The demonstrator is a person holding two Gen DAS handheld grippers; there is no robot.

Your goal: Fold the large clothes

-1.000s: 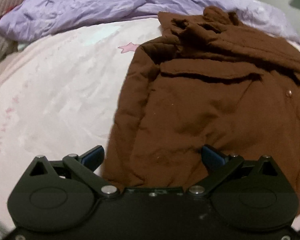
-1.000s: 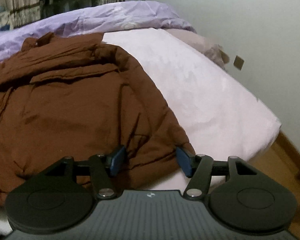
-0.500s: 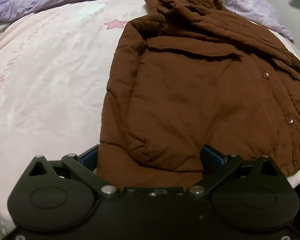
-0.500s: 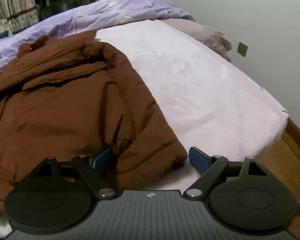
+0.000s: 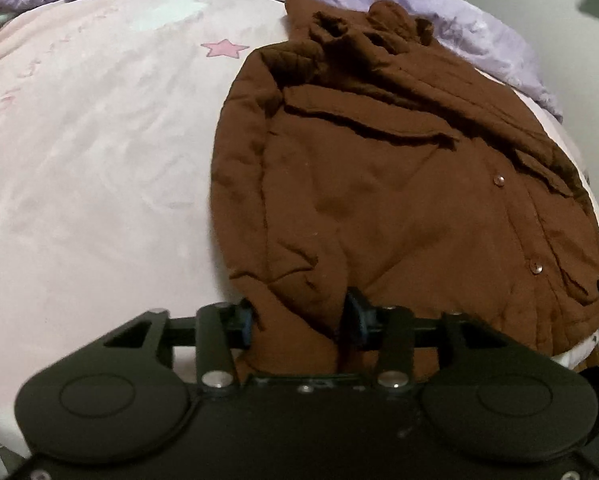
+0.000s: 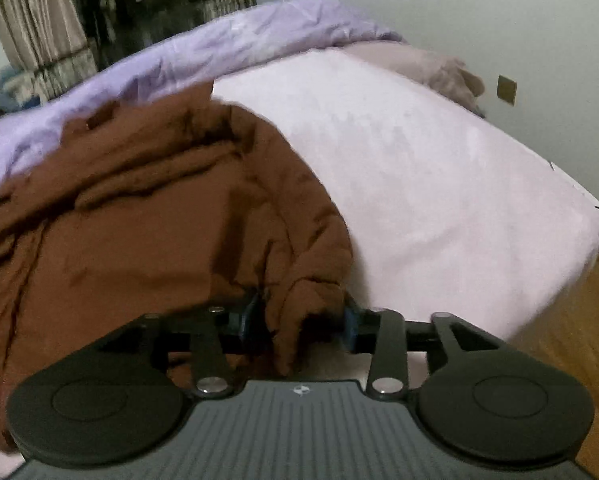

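One of nearly everything on the bed (image 5: 99,168)
One brown coat (image 5: 399,200), two snap buttons (image 5: 498,179) showing, one purple quilt (image 6: 219,52), one pink star (image 5: 224,48), two tongs (image 5: 299,320).

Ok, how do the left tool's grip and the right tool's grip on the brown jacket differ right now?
The left tool pinches the brown jacket at the hem corner on its side, with pink sheet to its left; the right tool pinches the opposite corner, with sheet to its right. The left view is fairly sharp; the right view is motion-blurred. The bunch in the left tool looks smooth, the right one more crumpled. Both are shut on a fold of fabric.
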